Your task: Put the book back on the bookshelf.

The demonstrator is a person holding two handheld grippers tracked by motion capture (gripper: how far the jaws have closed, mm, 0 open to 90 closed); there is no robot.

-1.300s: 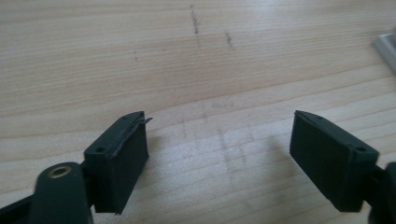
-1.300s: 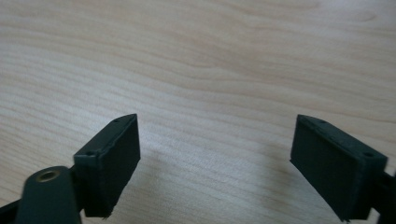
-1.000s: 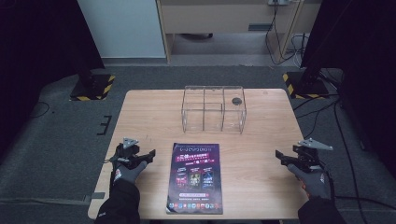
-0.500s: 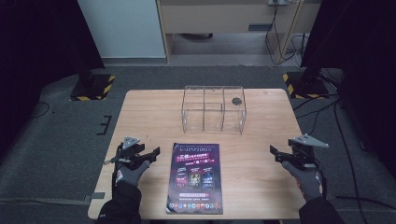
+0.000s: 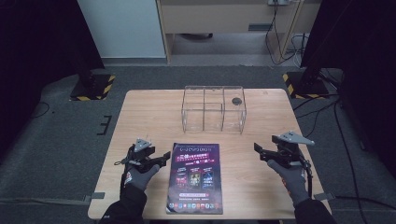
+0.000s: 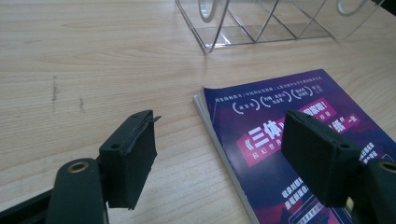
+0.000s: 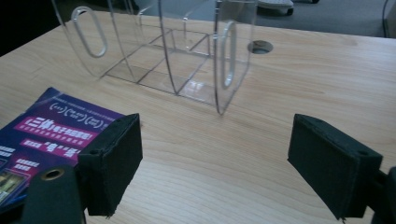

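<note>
A purple book lies flat near the table's front edge, cover up with white and pink print. My left gripper hovers just left of the book's top left corner, open and holding nothing. In the left gripper view the book sits under and past the right jaw, with my left gripper spread wide. My right gripper is open over bare wood to the right of the book. In the right gripper view my right gripper faces the clear acrylic box, and the book lies at the left.
A clear acrylic organizer with several compartments stands at the middle back of the wooden table. A round cable hole shows behind it. Bare wood lies between the book and the organizer. Dark floor and stands surround the table.
Both grippers have moved inward toward the book: the left one to the right up to the book's corner, the right one to the left and slightly forward. Both stay open.
</note>
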